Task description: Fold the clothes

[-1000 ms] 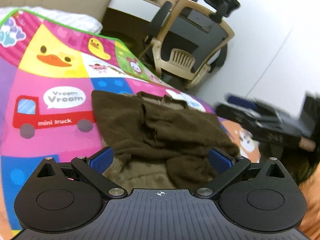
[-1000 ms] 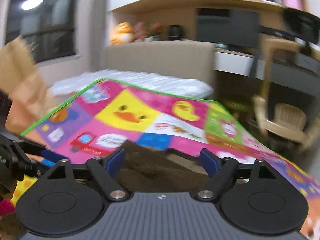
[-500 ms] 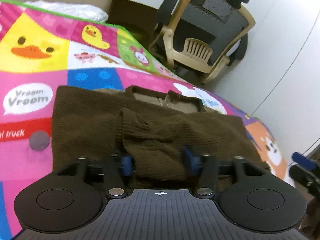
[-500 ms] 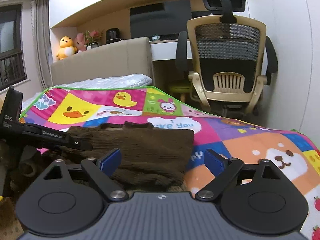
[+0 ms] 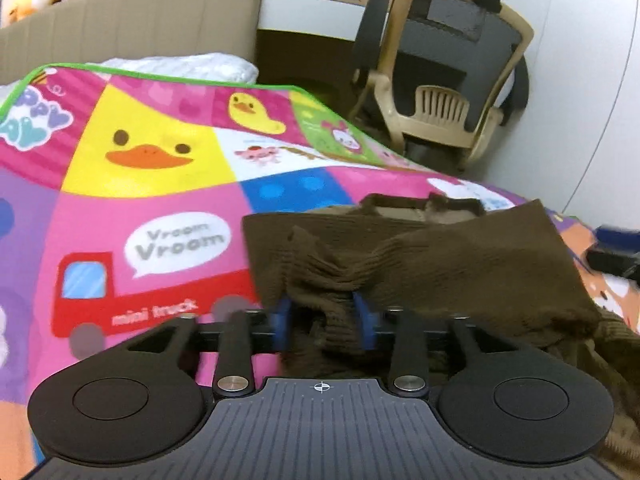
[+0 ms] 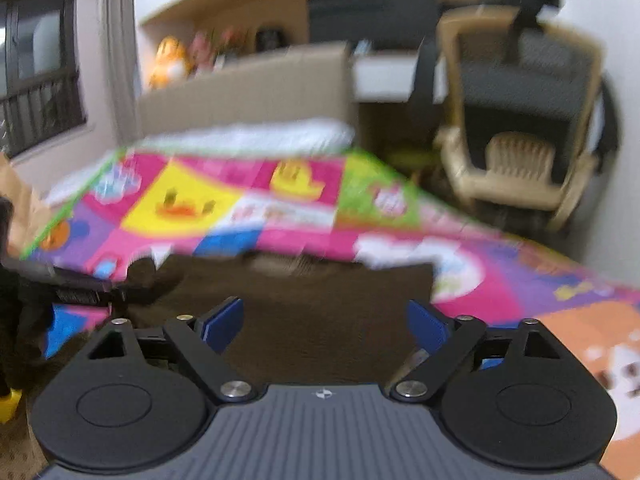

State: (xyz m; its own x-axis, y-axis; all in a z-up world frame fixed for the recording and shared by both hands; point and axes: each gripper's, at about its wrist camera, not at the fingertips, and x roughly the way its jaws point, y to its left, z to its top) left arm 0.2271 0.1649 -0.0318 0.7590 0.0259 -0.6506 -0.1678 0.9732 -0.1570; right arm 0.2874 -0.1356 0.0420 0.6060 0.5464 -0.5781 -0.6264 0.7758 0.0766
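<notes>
Play mat (image 5: 152, 184) covers the surface. Brown sweater (image 5: 460, 264) lies on it at 4 o'clock. Left gripper (image 5: 322, 322): jaws clamped on a sweater fold. Right gripper (image 6: 326, 326): jaws apart above sweater (image 6: 312, 312).

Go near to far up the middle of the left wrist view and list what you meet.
left gripper shut on the brown sweater → colourful play mat → white bedding → beige headboard
</notes>
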